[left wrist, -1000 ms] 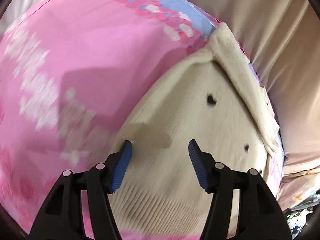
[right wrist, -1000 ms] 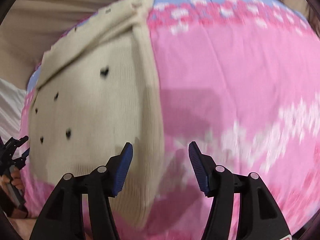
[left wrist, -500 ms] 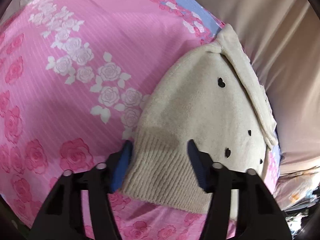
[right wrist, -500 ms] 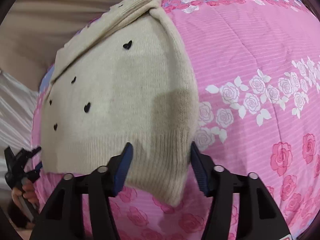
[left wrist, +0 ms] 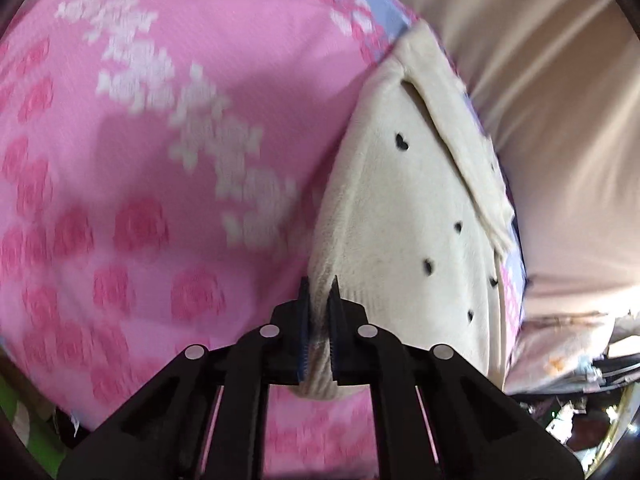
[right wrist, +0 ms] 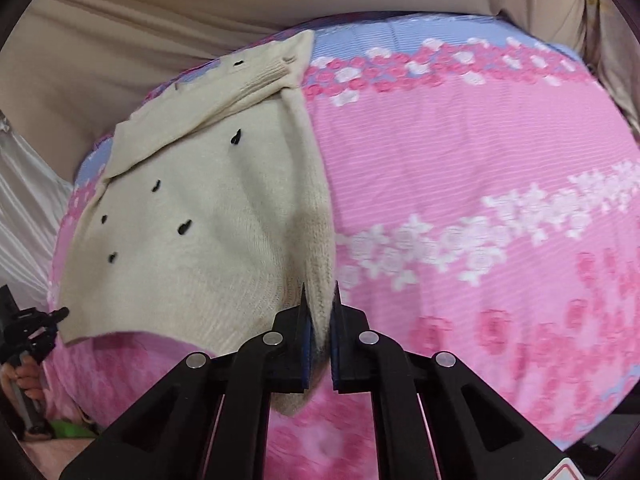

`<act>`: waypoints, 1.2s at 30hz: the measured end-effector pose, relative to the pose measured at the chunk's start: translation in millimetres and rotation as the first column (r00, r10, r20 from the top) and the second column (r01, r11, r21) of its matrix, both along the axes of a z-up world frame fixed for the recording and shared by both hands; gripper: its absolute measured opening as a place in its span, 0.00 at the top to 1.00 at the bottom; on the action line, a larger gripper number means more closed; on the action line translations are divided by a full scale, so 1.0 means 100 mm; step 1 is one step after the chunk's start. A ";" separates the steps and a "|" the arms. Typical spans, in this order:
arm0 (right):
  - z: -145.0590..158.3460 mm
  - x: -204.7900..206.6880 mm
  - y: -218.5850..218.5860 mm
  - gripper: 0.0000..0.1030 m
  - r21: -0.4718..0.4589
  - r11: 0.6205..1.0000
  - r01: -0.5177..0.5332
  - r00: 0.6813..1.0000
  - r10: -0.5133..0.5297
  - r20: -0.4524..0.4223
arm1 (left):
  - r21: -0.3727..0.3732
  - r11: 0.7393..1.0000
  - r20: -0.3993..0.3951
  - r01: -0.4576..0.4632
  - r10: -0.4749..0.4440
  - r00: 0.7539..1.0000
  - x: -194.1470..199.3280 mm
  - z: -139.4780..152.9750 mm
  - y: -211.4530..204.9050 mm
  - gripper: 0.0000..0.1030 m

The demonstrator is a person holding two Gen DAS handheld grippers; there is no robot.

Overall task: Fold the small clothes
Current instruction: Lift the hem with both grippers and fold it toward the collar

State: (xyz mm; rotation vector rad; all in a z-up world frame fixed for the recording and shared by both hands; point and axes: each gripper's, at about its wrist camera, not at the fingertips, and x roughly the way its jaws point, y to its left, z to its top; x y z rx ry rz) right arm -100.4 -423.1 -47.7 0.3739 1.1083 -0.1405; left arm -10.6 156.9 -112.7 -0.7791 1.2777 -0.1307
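Fingers on both sides are pinching knit: my left gripper (left wrist: 319,300) is pressing its pads together on one bottom corner of the cream sweater (left wrist: 404,216), and my right gripper (right wrist: 319,300) is doing the same on the opposite bottom corner, right at the ribbed hem (right wrist: 320,292). I am holding the two corners this way, I judge, because a hem gripped at both ends can be carried as one straight edge up toward the collar end without sagging in the middle. The cloth between each pair of fingers is bunching into a narrow ridge, and near my right gripper the side edge is rolling under a little, so I am expecting to need some tension to flatten it.

Outward from there, the sweater is lying on the pink rose-print bedsheet (right wrist: 480,152), near its blue-banded far edge. It is looking soft and fuzzy, dotted with small black hearts (left wrist: 401,142), with a sleeve (right wrist: 208,108) already folded diagonally across its upper part. Beige fabric (left wrist: 560,100) is filling the background beyond the sheet
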 end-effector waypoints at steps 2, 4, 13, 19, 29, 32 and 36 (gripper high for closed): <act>0.01 -0.11 -0.10 0.95 -0.014 1.000 0.001 1.000 -0.002 -0.022 | 0.004 0.999 -0.046 0.049 -0.049 0.998 -0.18 -0.06 -0.10 0.94; -0.02 -0.23 -0.15 0.95 -0.031 0.999 -0.010 0.999 0.008 -0.051 | 0.003 0.996 -0.088 0.092 -0.091 0.992 -0.37 -0.13 -0.18 0.94; -0.56 -1.05 -0.07 0.95 0.049 0.990 -0.135 0.934 0.144 -0.326 | 0.036 0.990 -0.268 0.137 -0.123 0.956 -1.06 -0.32 -0.13 0.94; -0.46 -1.18 -0.07 0.95 0.147 0.971 -0.190 0.908 0.231 -0.351 | 0.047 0.978 -0.286 0.201 -0.180 0.941 -1.11 -0.08 -0.16 0.94; 0.75 0.13 -0.81 0.94 0.374 0.926 -0.048 0.983 -0.022 0.182 | -0.059 0.997 0.088 0.053 -0.048 0.995 0.15 0.94 -0.14 0.95; 0.69 0.74 -1.07 0.94 0.486 0.874 -0.013 0.963 -0.119 0.241 | -0.038 0.999 0.199 0.040 -0.032 0.979 0.69 1.12 -0.24 0.95; 0.43 1.60 -1.20 0.94 0.517 0.855 0.032 0.958 -0.174 0.228 | 0.034 0.999 0.258 0.016 -0.025 0.966 1.47 1.12 -0.47 0.95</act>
